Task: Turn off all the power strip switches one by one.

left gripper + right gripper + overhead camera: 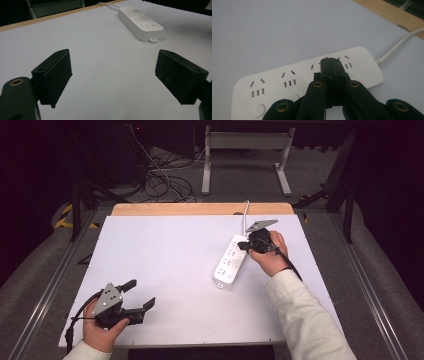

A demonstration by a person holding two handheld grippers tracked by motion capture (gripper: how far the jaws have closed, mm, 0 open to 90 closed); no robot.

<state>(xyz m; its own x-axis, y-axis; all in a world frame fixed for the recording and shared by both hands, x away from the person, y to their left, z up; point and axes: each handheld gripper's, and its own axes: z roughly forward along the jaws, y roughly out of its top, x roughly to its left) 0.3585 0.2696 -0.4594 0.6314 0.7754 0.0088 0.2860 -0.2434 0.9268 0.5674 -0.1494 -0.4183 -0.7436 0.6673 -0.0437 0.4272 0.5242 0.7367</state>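
The counter (165,270) is the biggest thing here, a pale sheet laid over a wooden top whose bare edge (200,209) runs along the 12 o'clock side. On the floor beyond it stand a white metal frame (245,155) and a tangle of cables (160,180).

A white power strip (229,261) lies flat on the counter toward 2 o'clock of the counter's middle, its long axis running roughly from 1 o'clock to 7 o'clock. Its white cord (245,215) leaves the far end and goes off over the wooden edge. In the right gripper view the strip's top face shows rows of slotted sockets with round buttons (258,109) beside them.

The person's right hand (272,255), in a light sleeve (305,320), holds the right tool (242,245) at the 3 o'clock side of the strip. Its jaws are pressed together with nothing between them, and their tips sit over the strip's far sockets; whether they touch the surface I cannot tell.

The left hand (102,332) holds the left tool (139,294) near the 7 o'clock corner of the counter, well apart from the strip. Its jaws are spread wide, with bare counter between them in the left gripper view, and the strip lies toward 1 o'clock ahead of them.
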